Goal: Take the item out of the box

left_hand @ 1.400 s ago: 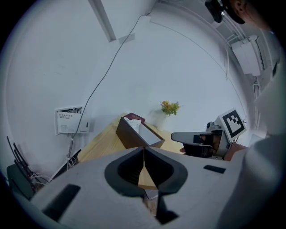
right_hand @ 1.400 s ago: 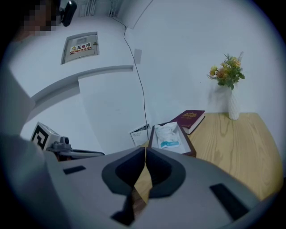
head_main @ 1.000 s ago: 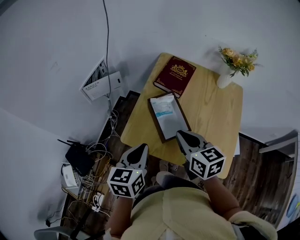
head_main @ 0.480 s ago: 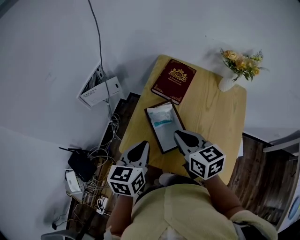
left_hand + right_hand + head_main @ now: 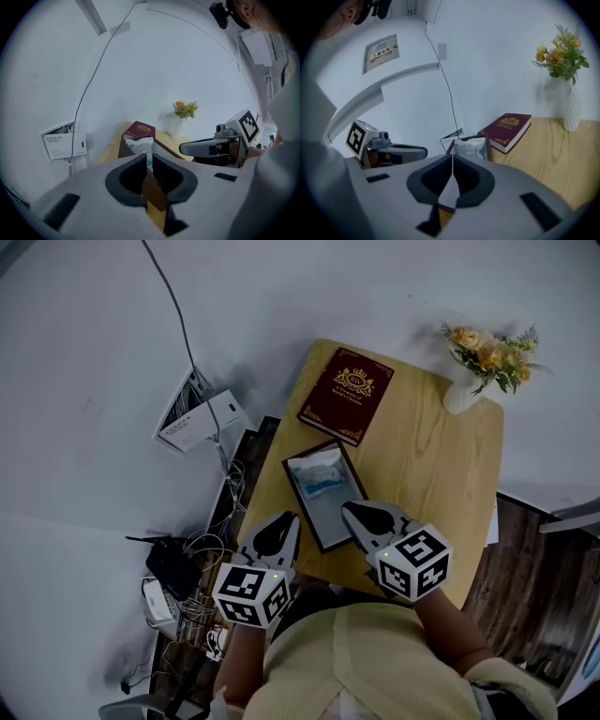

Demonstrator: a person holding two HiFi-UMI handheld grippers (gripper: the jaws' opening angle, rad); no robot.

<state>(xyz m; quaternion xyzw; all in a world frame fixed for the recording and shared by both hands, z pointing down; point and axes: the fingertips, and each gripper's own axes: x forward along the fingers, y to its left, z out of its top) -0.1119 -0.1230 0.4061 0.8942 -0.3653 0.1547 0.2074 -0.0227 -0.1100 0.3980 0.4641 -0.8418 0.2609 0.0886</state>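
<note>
While the white packet (image 5: 317, 479) is lying inside the open box (image 5: 310, 449) toward the left of the surface (image 5: 422, 484), the left gripper (image 5: 288, 520) and right gripper (image 5: 350, 511) are hovering at the box's near end, their fingers (image 5: 125, 179) pressed together on nothing.

On the counter (image 5: 441, 474) the box (image 5: 302, 509) lies near the front left edge with the item (image 5: 315, 476) inside it, and the book (image 5: 347, 395) lies just behind the box. The vase (image 5: 462, 396) stands at the far right corner, well apart from both. The left gripper (image 5: 287, 520) is before the box at its left and the right gripper (image 5: 348, 510) at its right.
</note>
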